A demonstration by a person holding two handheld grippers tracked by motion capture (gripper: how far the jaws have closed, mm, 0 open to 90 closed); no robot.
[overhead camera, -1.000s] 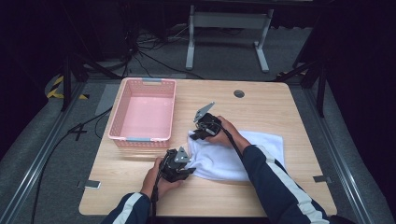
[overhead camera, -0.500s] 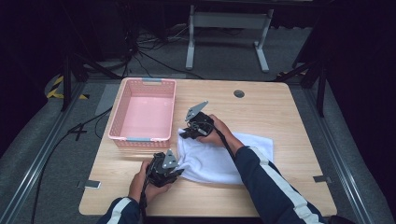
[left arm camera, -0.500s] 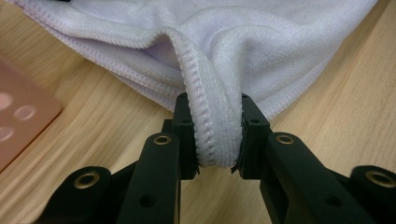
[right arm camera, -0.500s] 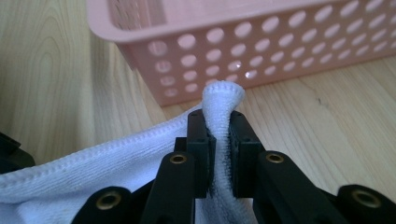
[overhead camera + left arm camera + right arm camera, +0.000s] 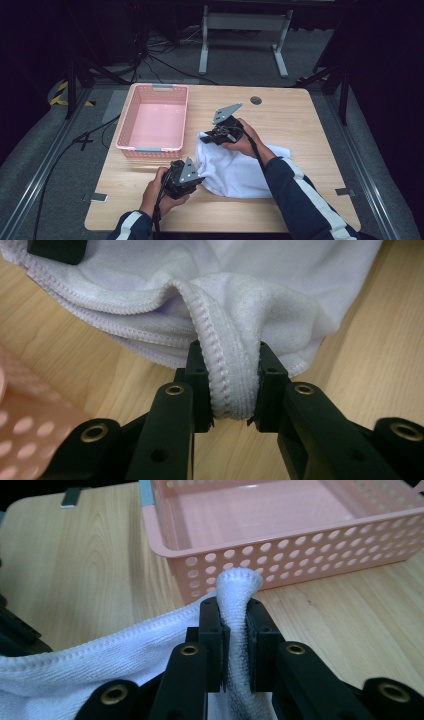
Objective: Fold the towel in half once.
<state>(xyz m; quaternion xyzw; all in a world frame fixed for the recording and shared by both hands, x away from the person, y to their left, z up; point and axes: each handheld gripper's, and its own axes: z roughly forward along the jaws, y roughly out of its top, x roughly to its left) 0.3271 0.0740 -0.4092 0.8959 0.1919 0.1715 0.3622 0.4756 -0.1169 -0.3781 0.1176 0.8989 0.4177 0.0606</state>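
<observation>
- No brand, label or writing is readable on the cloth, the basket or either gripper; note only a yellow-and-black striped strip [image 5: 64, 94] on the floor at far left, with no text.
- Your left gripper [image 5: 234, 390] has its jaws narrowed on a bunched, stitched hem of the white terry-cloth towel [image 5: 250, 300]; the pads press the fold from both sides.
- Your right gripper [image 5: 235, 630] clamps a folded corner of the same towel, jaws nearly together, with the tip of the corner standing up above the pads.
- In the high view, the left gripper [image 5: 184, 175] sits at the towel's near-left edge, the right gripper [image 5: 220, 134] at its far-left corner; the towel [image 5: 240, 172] sags between them and lies spread on the table toward your right sleeve.
- The towel is just right of the pink perforated plastic basket [image 5: 155, 120], apart from it; in the right gripper view the basket wall [image 5: 300, 555] stands just behind the pinched corner.
- Surface: a light wooden table [image 5: 300, 115] with rounded corners and a dark round grommet [image 5: 256, 100] near its far edge.
- Room: dark, grey carpeted floor, black cables [image 5: 165, 62] trailing behind the table, a pale metal stand [image 5: 242, 25] beyond it.
- Small metal brackets [image 5: 98, 197] sit at the table's near side edges.
</observation>
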